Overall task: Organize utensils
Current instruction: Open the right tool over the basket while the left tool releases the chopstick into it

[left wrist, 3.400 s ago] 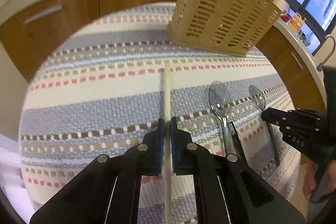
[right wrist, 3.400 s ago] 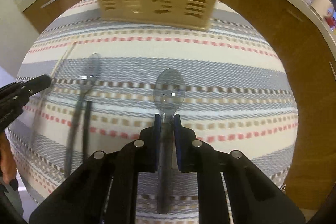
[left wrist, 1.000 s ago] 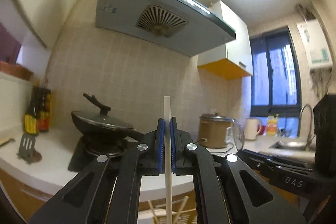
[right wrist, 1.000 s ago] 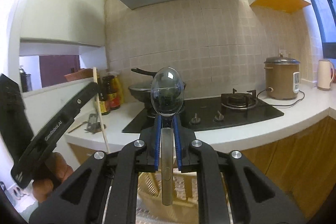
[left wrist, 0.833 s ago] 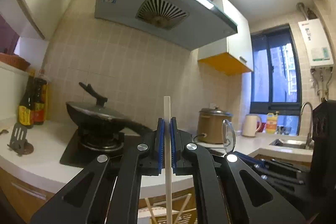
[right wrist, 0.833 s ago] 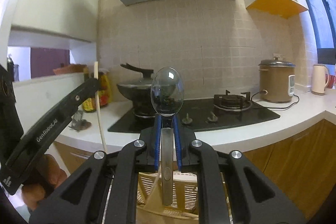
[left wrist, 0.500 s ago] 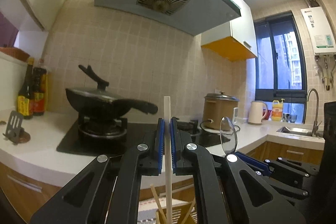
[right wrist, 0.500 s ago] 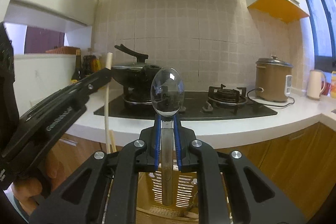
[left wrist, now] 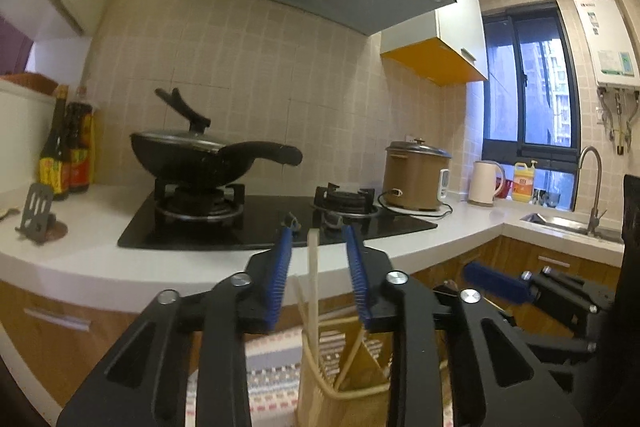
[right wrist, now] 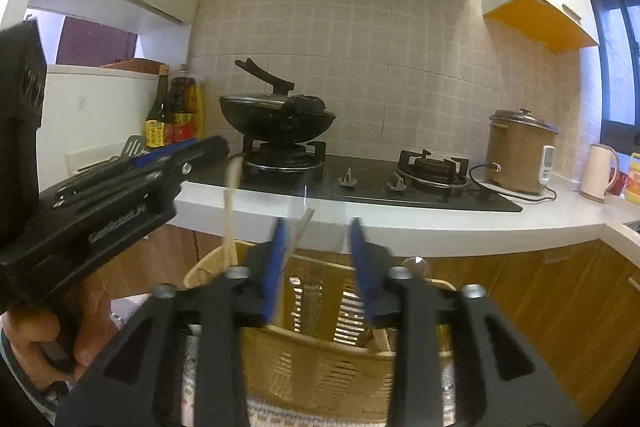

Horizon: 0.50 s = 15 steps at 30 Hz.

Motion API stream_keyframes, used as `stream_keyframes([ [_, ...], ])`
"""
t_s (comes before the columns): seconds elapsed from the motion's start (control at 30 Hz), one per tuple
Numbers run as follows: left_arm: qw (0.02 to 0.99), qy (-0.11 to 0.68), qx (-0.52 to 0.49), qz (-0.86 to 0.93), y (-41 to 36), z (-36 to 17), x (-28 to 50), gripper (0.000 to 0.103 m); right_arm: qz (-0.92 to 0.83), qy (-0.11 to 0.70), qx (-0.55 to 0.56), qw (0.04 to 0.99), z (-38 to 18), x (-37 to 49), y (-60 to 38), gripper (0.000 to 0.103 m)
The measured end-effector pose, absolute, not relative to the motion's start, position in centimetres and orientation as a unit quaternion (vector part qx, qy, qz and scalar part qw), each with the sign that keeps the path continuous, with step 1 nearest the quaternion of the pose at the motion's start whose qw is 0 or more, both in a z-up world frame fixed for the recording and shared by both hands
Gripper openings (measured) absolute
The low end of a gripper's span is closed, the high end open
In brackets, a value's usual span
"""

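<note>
Drop-off step, by the look of it: both grippers sit above the beige slotted utensil basket w/ jaws spread and nothing clamped. Left gripper is wide open; the pale chopstick stands upright between the blue pads w/o touching either, lower end down inside the basket alongside a couple of other sticks leaning there. Right gripper is likewise wide open, empty; a clear spoon shows only as a glint of its bowl at the basket's far rim, just right of the right finger, handle prob down inside, though blur makes that hard to confirm. Basket stands on a striped woven mat, not on the kitchen counter w/ the hob and wok behind it. Judgement: this pair of utensils counts as placed. Next move calls for pulling both grippers straight up and back so the open fingers don't snag the chopstick or tip the basket, then going down to the mat for any remaining pieces; none are visible from these angles.
</note>
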<state>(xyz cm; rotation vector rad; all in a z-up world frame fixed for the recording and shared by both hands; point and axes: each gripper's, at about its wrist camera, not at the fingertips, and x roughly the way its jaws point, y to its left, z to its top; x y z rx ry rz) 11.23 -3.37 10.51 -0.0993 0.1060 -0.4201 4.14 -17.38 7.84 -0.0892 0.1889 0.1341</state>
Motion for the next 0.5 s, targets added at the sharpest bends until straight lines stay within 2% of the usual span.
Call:
stream_keyframes([
  [0.17, 0.975, 0.065, -0.051, -0.206, -1.5, 11.2, 8.8, 0.033, 0.063, 0.092, -0.054, 0.992, 9.5, 1.1, -17.4, 0.043],
  [0.27, 0.974, 0.079, -0.044, -0.205, -0.8, 11.3, 7.2, 0.04, 0.064, 0.099, -0.06, 0.991, 10.1, -1.0, -17.5, 0.043],
  [0.37, 0.968, 0.114, -0.037, -0.218, -0.2, 10.6, 5.5, 0.043, 0.072, 0.129, -0.053, 0.988, 9.9, -2.8, -17.9, 0.043],
  [0.5, 0.946, 0.209, -0.023, -0.248, -0.1, 7.9, 4.1, 0.043, 0.086, 0.19, -0.032, 0.978, 8.3, -4.5, -18.7, 0.043],
])
